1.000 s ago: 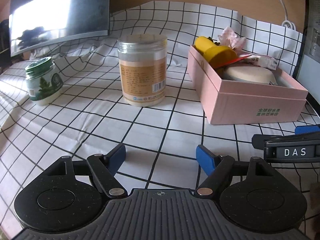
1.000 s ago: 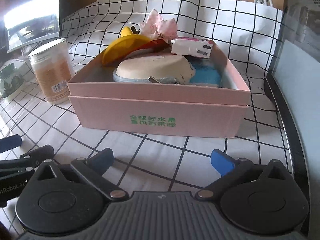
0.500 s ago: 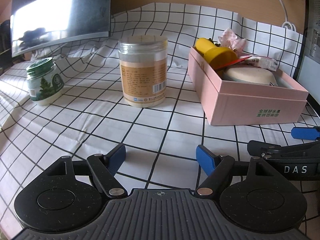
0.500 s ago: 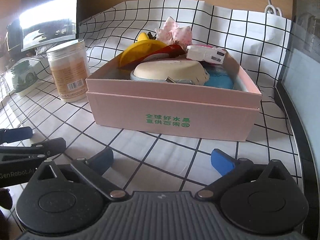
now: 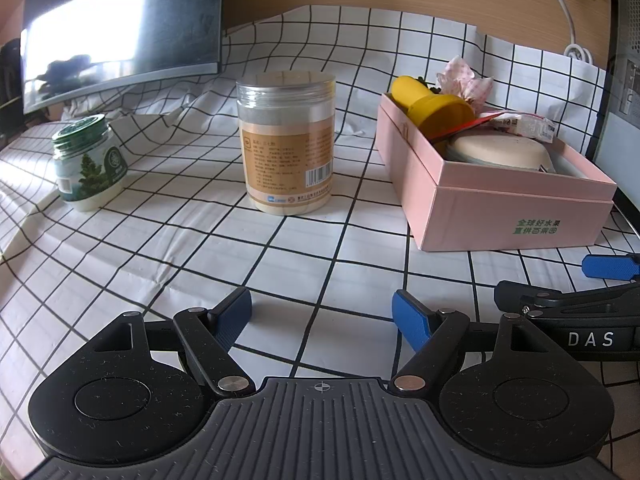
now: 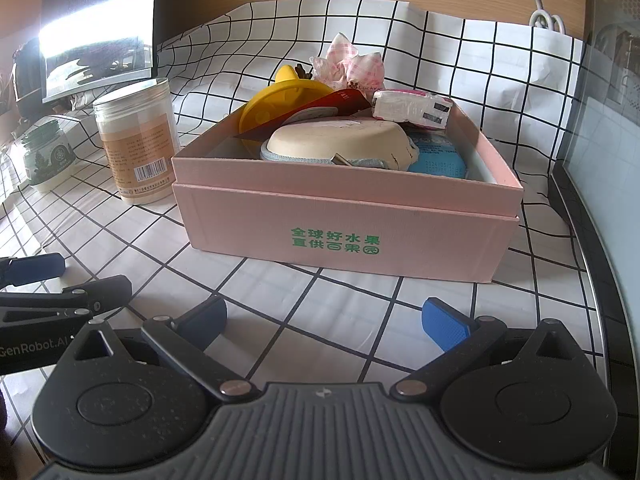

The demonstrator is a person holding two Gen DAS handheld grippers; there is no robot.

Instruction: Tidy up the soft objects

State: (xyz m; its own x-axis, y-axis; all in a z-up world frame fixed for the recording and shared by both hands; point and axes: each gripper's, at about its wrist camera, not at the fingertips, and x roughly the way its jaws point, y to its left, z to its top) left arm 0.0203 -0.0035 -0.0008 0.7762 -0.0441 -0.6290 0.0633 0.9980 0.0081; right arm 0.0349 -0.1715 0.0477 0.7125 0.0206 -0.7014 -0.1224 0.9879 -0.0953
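Left wrist view: the left gripper [image 5: 322, 310] hangs empty, fingers spread, above the checked cloth [image 5: 168, 248]. Two jars stand there, a tall clear jar [image 5: 286, 142] and a small green-lidded jar [image 5: 89, 162], with one pink box [image 5: 500, 204] to the right and a dark monitor [image 5: 120, 28] behind.

Right wrist view: the right gripper [image 6: 324, 318] is likewise wide apart and empty. The box holds perhaps five soft things: yellow toy [image 6: 280, 100], cream pouch [image 6: 340, 142], pink bow [image 6: 352, 68], tissue pack [image 6: 412, 108], blue packet [image 6: 438, 156].
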